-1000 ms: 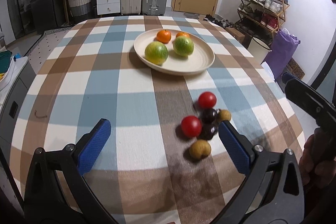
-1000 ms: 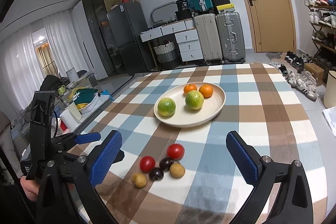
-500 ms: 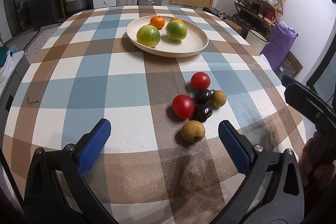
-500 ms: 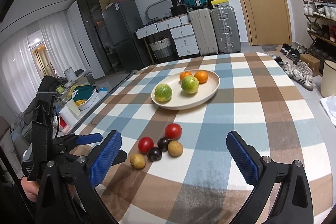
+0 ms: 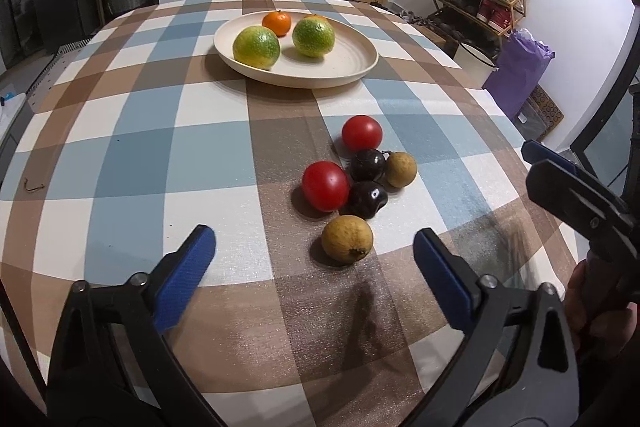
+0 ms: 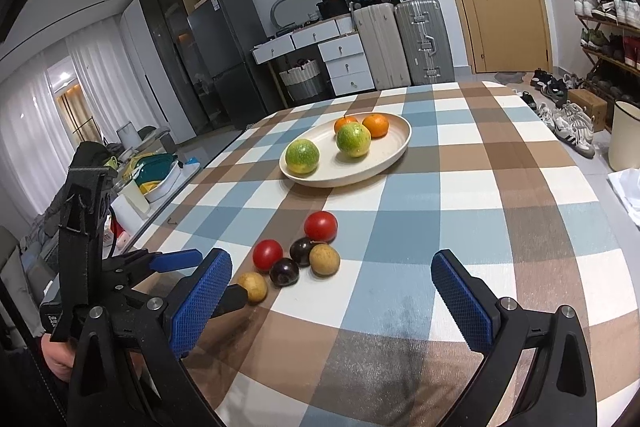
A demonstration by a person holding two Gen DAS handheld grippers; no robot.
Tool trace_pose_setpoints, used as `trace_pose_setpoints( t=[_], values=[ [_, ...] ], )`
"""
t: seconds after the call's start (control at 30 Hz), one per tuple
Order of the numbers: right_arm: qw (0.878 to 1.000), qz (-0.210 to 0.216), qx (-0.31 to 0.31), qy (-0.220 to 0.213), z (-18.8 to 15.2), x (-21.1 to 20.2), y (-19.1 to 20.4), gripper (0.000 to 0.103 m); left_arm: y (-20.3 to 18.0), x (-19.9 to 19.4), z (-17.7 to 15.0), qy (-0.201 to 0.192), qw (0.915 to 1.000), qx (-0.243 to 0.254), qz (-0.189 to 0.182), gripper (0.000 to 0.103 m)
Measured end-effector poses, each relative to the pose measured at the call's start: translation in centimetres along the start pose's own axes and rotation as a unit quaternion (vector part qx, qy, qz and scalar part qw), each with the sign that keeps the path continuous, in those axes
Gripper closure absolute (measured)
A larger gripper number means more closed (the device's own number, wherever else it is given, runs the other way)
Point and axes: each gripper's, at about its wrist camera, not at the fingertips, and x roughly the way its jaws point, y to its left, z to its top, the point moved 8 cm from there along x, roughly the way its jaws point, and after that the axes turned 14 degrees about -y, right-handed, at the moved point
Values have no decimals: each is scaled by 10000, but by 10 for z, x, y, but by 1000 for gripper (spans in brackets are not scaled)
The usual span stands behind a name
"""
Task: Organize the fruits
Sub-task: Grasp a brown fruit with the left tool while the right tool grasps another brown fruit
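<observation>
Left gripper (image 5: 314, 261): jaws spread wide, holding nothing, low over the checked tablecloth (image 5: 160, 155), the nearest brown fruit (image 5: 347, 239) just ahead between its fingers. Right gripper (image 6: 332, 293): likewise spread, holding nothing. Loose cluster beyond: two tomatoes (image 5: 325, 185), two dark plums (image 5: 367, 164), two brown fruits. Farther back, plate (image 5: 352, 67) bearing two green citrus (image 5: 256, 47) and two oranges (image 5: 276, 23).

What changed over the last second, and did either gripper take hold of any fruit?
Both open grippers advanced toward the loose cluster; the left gripper now has the nearest brown fruit just ahead of its fingers. Nothing was gripped or released. The tomatoes, dark fruits and plate of citrus stayed put.
</observation>
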Motion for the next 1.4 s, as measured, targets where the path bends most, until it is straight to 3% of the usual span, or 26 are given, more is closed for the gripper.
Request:
trace_pose_setpoints(
  t=[0.1,0.17,0.2,0.27,0.3,1.4],
  values=[
    [10000,-14,4,45,-2,2,-1,1,-3,2,-2,53,9998,-4,-201,28],
    [10000,-24,9,93,-4,4,-2,1,-7,3,-5,146,9993,23,-358,48],
    [9999,-27,10,113,-5,5,-2,1,-8,4,-6,168,9991,23,-397,52],
    [9999,-30,14,152,-6,7,-2,1,-9,5,-8,194,9983,-34,-543,75],
    [9999,-31,16,168,-7,8,-2,1,-10,5,-8,203,9977,-68,-641,78],
    [9955,-300,-183,884,-25,46,-4,1,28,-31,-1,-267,9942,-664,-809,79]
  ],
)
